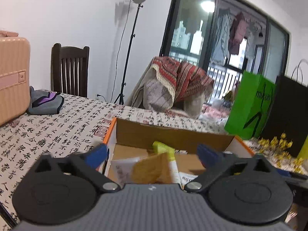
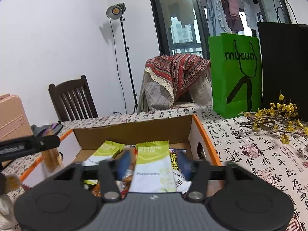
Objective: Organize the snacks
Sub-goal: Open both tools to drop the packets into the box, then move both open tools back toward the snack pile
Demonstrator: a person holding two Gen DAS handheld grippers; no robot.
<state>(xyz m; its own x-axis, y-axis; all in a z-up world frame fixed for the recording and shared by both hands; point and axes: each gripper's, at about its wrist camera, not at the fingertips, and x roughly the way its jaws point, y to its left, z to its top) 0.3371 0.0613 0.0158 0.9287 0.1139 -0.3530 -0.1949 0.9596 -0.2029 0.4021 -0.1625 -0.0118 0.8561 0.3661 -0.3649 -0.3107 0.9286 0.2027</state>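
A cardboard box (image 1: pixel 173 136) with an orange rim stands on the calligraphy-print tablecloth and holds several snack packets. My left gripper (image 1: pixel 152 154) hangs over the box's near side with its blue fingertips (image 1: pixel 98 154) spread wide. A tan packet (image 1: pixel 152 167) lies below and between them, untouched. My right gripper (image 2: pixel 154 163) is open over the same box (image 2: pixel 134 132). A green-and-white packet (image 2: pixel 154 165) lies between its fingers with a small gap on each side. A second green packet (image 2: pixel 107 150) lies to its left. Part of the left gripper's black body (image 2: pixel 28 146) shows at the left edge.
A green paper bag (image 2: pixel 234 73) and a black bag (image 2: pixel 284 67) stand at the back right, with yellow flower branches (image 2: pixel 277 115) in front. A pink suitcase (image 1: pixel 11 77) and a grey-purple cloth (image 1: pixel 46 102) sit far left. A dark chair (image 1: pixel 70 69) and a light stand (image 1: pixel 132 44) are behind the table.
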